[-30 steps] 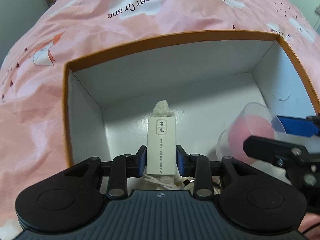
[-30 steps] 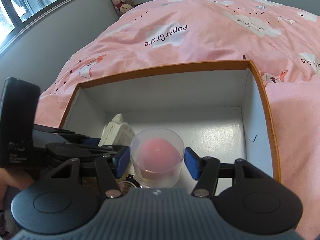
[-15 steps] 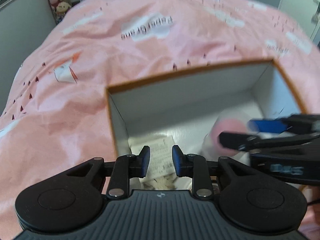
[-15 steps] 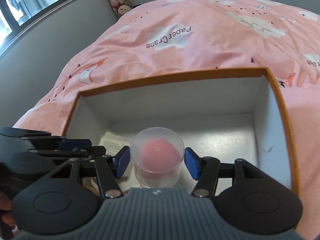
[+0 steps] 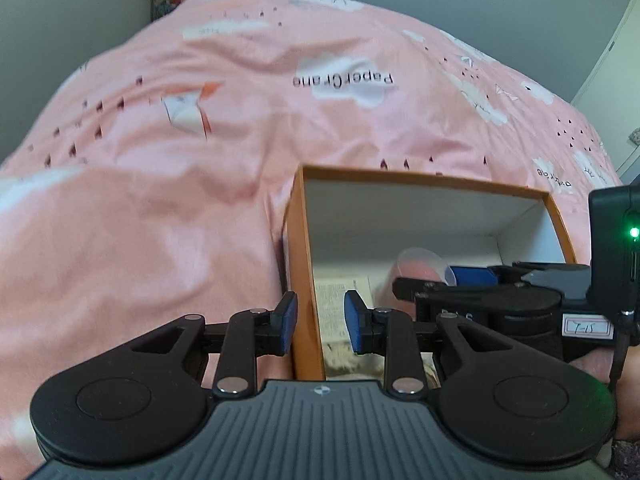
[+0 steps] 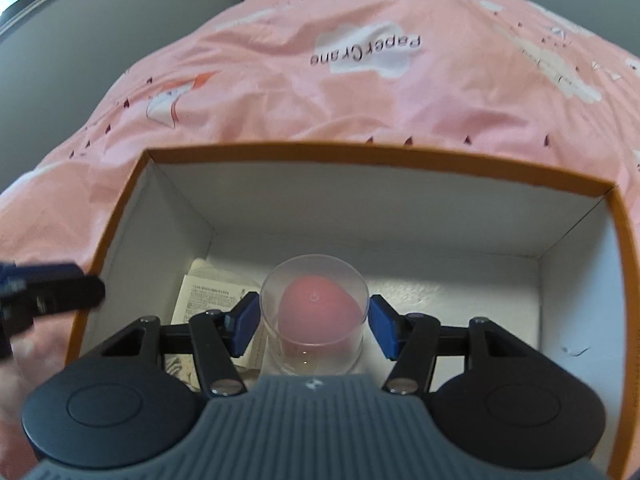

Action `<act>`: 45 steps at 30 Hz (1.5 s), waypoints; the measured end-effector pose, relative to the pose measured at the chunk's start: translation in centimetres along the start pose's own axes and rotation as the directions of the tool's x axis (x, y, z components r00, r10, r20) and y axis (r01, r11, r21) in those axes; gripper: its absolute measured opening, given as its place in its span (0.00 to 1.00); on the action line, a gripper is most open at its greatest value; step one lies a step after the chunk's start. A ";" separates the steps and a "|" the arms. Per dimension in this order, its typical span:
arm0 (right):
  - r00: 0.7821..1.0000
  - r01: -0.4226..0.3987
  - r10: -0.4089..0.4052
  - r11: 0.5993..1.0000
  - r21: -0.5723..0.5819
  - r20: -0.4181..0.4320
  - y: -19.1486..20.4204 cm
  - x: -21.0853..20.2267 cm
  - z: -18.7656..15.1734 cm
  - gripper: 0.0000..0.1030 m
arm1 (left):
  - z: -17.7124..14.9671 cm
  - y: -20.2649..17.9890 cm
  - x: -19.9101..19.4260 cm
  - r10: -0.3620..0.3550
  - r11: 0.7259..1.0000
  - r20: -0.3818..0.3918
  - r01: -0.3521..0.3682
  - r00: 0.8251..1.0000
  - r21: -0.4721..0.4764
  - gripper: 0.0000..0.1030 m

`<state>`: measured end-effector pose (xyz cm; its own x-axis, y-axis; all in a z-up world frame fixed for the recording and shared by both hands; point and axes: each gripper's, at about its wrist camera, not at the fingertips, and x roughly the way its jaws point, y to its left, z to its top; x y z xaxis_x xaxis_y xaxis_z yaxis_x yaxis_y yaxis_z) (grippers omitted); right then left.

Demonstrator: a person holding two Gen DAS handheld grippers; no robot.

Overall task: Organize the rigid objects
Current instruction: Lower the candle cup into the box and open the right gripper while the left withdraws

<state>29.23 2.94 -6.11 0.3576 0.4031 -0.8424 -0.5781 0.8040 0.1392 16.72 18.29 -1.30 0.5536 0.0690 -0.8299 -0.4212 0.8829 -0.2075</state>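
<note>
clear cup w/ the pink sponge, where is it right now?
In the right wrist view the clear cup sits between the right gripper's fingers, over the orange box floor, right of the printed packet.

Left gripper [image 5: 318, 322], jaws narrowly apart and holding nothing, straddling the left wall of the orange box [image 5: 301, 256] on a pink bedspread [image 5: 160, 200]. Inside the box, a printed paper packet [image 5: 340, 304]; at right, the right gripper [image 5: 460, 280] beside a clear cup [image 5: 416, 266] with pink contents.
</note>
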 end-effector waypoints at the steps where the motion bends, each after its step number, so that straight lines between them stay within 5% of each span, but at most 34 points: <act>1: 1.000 0.000 0.000 1.000 -0.002 0.001 0.1 0.1 -0.1 0.57 | -0.2 0.1 0.2 -0.009 1.000 -0.006 0.009 1.000 -0.009 0.31; 18: 0.994 0.007 -0.021 0.992 -0.128 -0.108 2.0 -0.2 -2.1 0.57 | -1.2 0.1 0.3 -0.018 1.000 -0.019 0.018 1.000 -0.017 0.23; 32: 0.997 0.033 -0.043 0.989 -0.146 -0.064 2.3 -1.0 -2.8 0.64 | -1.1 0.5 -0.5 -0.030 0.998 -0.004 0.030 1.000 -0.056 0.23; 45: 0.997 0.032 -0.023 0.990 -0.136 0.072 2.2 -8.1 -4.1 0.68 | -2.7 -1.3 -5.8 -0.043 0.999 0.134 0.044 0.990 -0.002 0.23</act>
<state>22.08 -0.35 -1.14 0.4224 0.4151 -0.8058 -0.6609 0.7494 0.0397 12.10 15.51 2.40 0.6628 0.0926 -0.7430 -0.3982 0.8840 -0.2450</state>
